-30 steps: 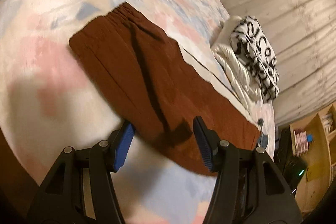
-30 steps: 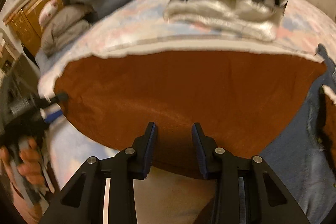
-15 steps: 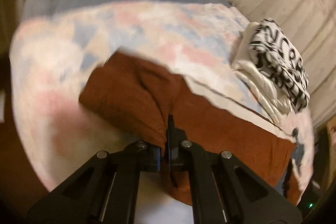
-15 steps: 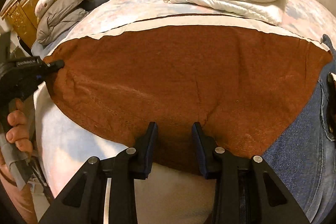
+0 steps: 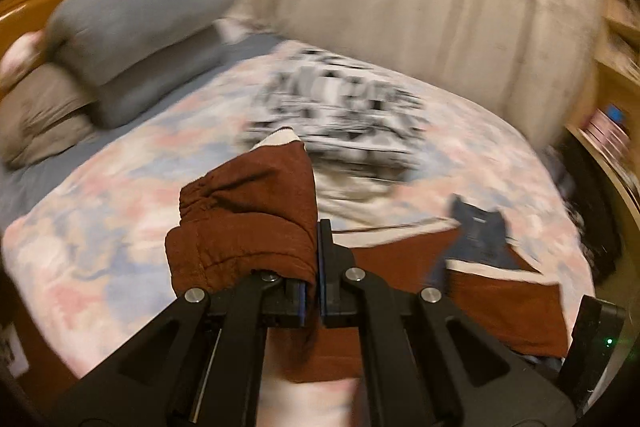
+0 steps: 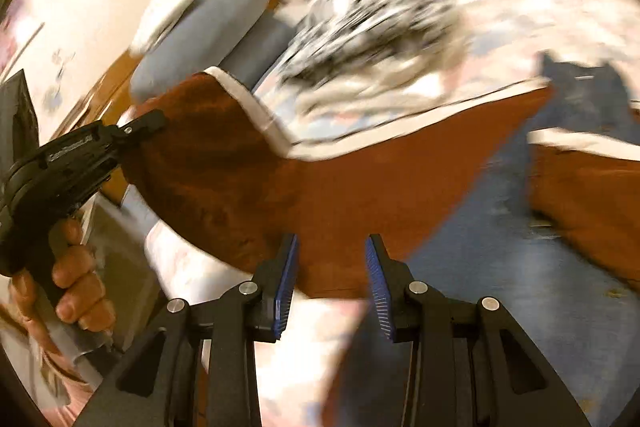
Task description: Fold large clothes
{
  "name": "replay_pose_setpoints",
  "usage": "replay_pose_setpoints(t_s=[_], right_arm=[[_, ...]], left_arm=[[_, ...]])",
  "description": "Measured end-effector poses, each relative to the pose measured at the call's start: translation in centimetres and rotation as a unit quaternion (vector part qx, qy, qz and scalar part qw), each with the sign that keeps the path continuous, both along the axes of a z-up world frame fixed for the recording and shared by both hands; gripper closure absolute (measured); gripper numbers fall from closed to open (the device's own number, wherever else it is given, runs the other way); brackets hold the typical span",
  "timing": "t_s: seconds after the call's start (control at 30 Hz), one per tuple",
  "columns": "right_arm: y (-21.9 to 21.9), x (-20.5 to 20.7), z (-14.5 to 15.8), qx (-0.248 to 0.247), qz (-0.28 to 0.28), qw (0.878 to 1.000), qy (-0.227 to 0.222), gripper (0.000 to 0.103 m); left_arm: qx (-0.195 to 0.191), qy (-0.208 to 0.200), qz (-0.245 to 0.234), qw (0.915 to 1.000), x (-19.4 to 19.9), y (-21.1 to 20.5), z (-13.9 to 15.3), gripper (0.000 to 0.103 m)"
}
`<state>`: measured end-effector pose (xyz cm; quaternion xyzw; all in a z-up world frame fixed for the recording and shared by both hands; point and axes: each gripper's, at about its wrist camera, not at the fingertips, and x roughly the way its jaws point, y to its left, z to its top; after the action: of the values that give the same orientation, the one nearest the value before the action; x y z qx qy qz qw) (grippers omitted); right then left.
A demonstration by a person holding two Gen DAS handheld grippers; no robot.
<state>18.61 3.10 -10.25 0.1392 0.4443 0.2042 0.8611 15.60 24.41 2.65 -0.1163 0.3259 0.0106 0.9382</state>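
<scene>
Left wrist view: the left gripper [image 5: 314,301], fingers pressed together, pinches the elastic waistband end of the rust-brown corduroy trousers [image 5: 256,215], lifted at frame centre over the pastel patchwork bedspread [image 5: 100,227]. The bunched cloth could slip out if pulled fast.

Right wrist view: the right gripper [image 6: 330,287] stands spread, holding nothing, at the trousers' near edge [image 6: 320,195]. With that side unpinned, the fold may drag crooked toward the black-and-white printed folded garment [image 6: 372,23].
</scene>
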Motion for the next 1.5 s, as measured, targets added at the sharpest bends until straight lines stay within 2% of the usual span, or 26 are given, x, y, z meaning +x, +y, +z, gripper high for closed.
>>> replay_pose_setpoints(t_s=[0.13, 0.23, 0.43, 0.5, 0.53, 0.57, 0.6, 0.63, 0.8, 0.9, 1.0, 1.17, 1.37, 1.5], right_arm=[[-9.7, -1.7, 0.6, -0.013, -0.088, 0.996, -0.014, 0.068], [-16.6, -3.3, 0.0, -0.021, -0.145, 0.989, -0.009, 0.068], [-27.7, -7.7, -3.6, -0.028, -0.221, 0.974, 0.027, 0.068], [-29.8, -8.3, -4.9, -0.029, -0.234, 0.971, 0.041, 0.068], [-30.6, -8.4, -5.5, -0.028, -0.237, 0.97, 0.048, 0.068], [-31.0, -8.5, -6.1, -0.028, -0.24, 0.969, 0.052, 0.068], [-31.6, -8.6, -6.6, -0.028, -0.241, 0.968, 0.056, 0.068], [-32.1, -8.6, -7.0, -0.027, -0.241, 0.968, 0.059, 0.068], [-31.6, -8.1, -7.9, -0.029, -0.23, 0.971, 0.055, 0.068], [-29.6, -7.2, -7.2, -0.03, -0.218, 0.974, 0.049, 0.067], [-28.3, -7.7, -6.0, -0.031, -0.205, 0.977, 0.043, 0.067], [-26.3, -8.0, -4.8, -0.041, -0.181, 0.982, 0.035, 0.067], [-22.7, -7.5, -3.2, -0.065, -0.133, 0.989, 0.015, 0.065], [-19.6, -6.9, -2.0, -0.094, -0.094, 0.991, -0.002, 0.046]], left_arm=[[0.01, 0.005, -0.066, 0.9977, 1.9, -9.6, 0.0, 0.101], [0.029, 0.016, -0.104, 0.9941, 3.1, -16.9, -1.6, 0.101], [0.078, 0.071, -0.166, 0.9806, 3.7, -28.4, -8.9, 0.101], [0.068, 0.102, -0.186, 0.9749, 3.9, -30.0, -11.9, 0.099], [0.056, 0.122, -0.197, 0.9711, 4.2, -30.6, -13.2, 0.091], [0.038, 0.146, -0.214, 0.9652, 4.2, -30.8, -14.6, 0.083], [0.027, 0.159, -0.224, 0.9612, 4.3, -31.1, -15.5, 0.063], [0.016, 0.168, -0.232, 0.958, 4.2, -31.2, -16.3, 0.049], [-0.012, 0.166, -0.258, 0.9518, 3.2, -30.4, -17.0, 0.046], [-0.053, 0.173, -0.273, 0.9449, 2.5, -28.7, -16.4, 0.042], [-0.075, 0.172, -0.28, 0.9416, 1.6, -26.7, -15.4, 0.036], [-0.08, 0.168, -0.266, 0.9459, -0.4, -23.5, -14.1, 0.035], [-0.069, 0.152, -0.207, 0.964, -2.7, -18.5, -13.1, 0.035], [-0.058, 0.147, -0.174, 0.972, -3.9, -15.3, -12.8, 0.035]])
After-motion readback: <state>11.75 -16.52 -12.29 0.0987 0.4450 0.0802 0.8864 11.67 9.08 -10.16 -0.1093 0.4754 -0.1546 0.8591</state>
